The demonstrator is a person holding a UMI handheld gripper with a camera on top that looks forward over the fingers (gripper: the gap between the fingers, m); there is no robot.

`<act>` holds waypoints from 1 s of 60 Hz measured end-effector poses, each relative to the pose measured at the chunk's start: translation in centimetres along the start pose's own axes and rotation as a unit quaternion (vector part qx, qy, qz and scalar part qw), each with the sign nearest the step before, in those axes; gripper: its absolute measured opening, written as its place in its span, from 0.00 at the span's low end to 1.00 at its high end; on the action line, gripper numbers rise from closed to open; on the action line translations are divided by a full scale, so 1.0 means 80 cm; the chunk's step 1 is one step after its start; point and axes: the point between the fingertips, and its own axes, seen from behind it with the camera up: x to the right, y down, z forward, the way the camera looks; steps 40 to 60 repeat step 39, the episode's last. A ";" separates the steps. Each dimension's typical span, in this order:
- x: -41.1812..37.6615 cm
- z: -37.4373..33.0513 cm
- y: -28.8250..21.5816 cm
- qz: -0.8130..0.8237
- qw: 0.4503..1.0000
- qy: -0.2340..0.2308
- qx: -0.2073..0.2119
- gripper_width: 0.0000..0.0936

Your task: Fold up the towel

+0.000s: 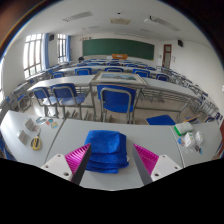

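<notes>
A blue towel (106, 149) lies folded into a small thick bundle on the white table (70, 132). It rests on the table between my two fingers, a little ahead of their tips. My gripper (111, 160) is open, its pink pads (76, 157) spread wide on either side of the bundle with a gap at each side. Nothing is held between the fingers.
A roll of tape (36, 143) and small items lie on the table to the left, a bottle and clutter (186, 135) to the right. Blue chairs (116, 100) and rows of desks stand beyond the table's far edge, with a green chalkboard (117, 48) on the back wall.
</notes>
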 end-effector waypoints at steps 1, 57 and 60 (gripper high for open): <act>-0.004 -0.009 0.000 -0.003 1.000 0.003 0.002 0.91; -0.140 -0.302 0.067 -0.015 0.998 0.046 0.044 0.90; -0.140 -0.302 0.067 -0.015 0.998 0.046 0.044 0.90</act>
